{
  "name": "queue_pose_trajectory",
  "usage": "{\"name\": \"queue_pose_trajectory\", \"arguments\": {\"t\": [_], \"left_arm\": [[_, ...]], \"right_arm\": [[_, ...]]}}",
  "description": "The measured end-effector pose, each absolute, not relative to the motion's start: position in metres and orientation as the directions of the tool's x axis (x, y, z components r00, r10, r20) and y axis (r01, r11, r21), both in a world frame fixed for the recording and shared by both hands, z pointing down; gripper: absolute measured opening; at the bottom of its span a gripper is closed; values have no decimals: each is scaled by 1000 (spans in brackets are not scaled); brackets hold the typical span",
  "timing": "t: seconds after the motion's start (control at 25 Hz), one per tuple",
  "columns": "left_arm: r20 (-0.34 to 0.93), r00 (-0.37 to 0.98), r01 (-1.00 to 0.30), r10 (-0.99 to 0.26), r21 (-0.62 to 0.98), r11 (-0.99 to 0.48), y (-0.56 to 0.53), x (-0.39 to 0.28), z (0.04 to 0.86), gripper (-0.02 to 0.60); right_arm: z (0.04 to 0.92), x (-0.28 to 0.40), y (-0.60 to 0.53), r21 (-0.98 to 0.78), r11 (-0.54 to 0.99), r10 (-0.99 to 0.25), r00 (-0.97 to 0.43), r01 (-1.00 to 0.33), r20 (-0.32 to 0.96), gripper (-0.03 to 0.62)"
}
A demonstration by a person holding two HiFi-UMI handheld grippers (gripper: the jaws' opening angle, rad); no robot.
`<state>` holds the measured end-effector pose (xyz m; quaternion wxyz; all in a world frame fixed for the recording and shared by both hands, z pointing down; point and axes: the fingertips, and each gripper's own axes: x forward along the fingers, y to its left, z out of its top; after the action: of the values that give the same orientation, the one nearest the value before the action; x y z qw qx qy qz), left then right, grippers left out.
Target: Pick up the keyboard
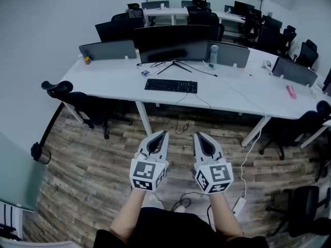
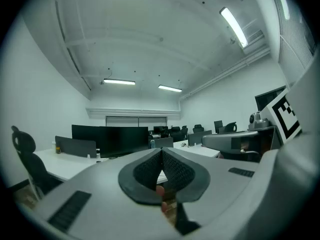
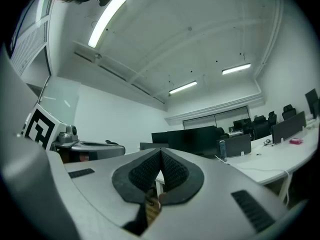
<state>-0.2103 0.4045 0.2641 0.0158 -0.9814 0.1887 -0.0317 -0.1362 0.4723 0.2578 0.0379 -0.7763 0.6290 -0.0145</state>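
The keyboard (image 1: pixel 170 86) is black. It lies flat on the long white table (image 1: pixel 111 81), close to the table's near edge. It sits just in front of the foot of a big dark screen (image 1: pixel 173 43). A thin cord (image 1: pixel 182 119) hangs from the keyboard, down past the table edge.

The left gripper (image 1: pixel 165 133) and the right gripper (image 1: pixel 196 135) are held side by side. They are close together but not touching. They hang over the wooden floor (image 1: pixel 88 174), and both point level toward the table.

The keyboard is well apart from them, farther off and up on the table. In the head view it shows right above the two grippers, so it is in front of them. Neither gripper touches the keyboard or the table.

The left gripper's two jaws are closed tight, tip against tip, and there is nothing between them. The right gripper's jaws are closed tight the same way and hold nothing. In both gripper views the dark screen shows past the closed tips. The keyboard cannot be made out in those views.

A black chair (image 1: pixel 77 99) stands at the left end of the table. A tall can (image 1: pixel 213 56) stands on the table, just right of the screen's foot. A small pink thing (image 1: pixel 291 91) lies far to the right on the table. A white plug strip (image 1: pixel 239 205) lies on the floor near the person's right arm.
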Motion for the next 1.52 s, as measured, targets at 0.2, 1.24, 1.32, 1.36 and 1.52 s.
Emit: {"name": "queue_pose_trajectory", "arguments": {"t": [0.2,1.24,1.32,1.36,1.52], "left_arm": [[71,925,-373,-374,-33,-927,392,-208,269,-2],[72,958,-281,-278,26,-959,234,-182,282,-2],[71,960,-275,-272,33,-961,220,-181,282,-2],[71,961,-271,-268,35,-962,214,-180,282,-2],[68,966,-253,-250,39,-967,187,-182,282,-2]], "right_arm": [[258,-136,459,-94,-178,-983,182,-980,-32,5],[262,-123,296,-74,-240,-971,240,-968,4,5],[261,-120,283,-72,-248,-969,249,-966,5,5],[260,-120,277,-71,-253,-967,254,-965,5,5],[258,-121,250,-64,-269,-963,269,-961,8,5]]}}
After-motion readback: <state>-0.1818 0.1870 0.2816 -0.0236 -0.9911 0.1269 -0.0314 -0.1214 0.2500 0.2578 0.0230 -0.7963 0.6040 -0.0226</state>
